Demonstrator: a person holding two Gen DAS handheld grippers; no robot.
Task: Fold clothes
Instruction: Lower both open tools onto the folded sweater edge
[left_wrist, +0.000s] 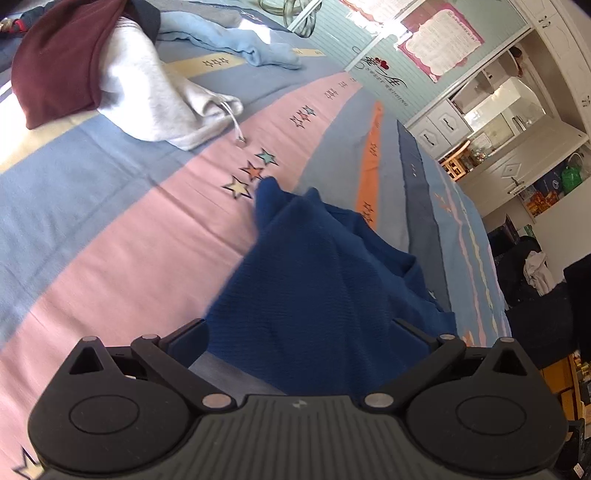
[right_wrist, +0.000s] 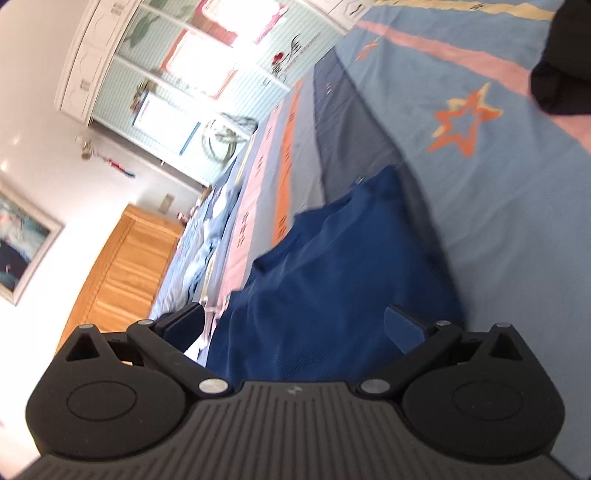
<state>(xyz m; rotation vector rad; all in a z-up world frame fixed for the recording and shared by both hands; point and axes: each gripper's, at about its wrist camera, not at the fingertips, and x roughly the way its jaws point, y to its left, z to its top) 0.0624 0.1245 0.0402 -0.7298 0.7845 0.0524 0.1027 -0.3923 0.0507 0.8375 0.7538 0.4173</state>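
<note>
The left hand-held gripper fills the bottom of its view, its 2 fingers spread wide with the blue cloth running between them. Whether the pads press the fabric I cannot tell. The cloth rises ahead of the fingers to a bunched peak, over the bed with its pink and blue stripes and small stars. Far ahead and to the left lie a grey garment, a maroon one on top of it, and a light blue one beyond.

The right hand-held gripper is likewise wide open, the same cloth passing between its fingers and lying crumpled just ahead on the bed. Far left of it stands a wooden cabinet.
</note>
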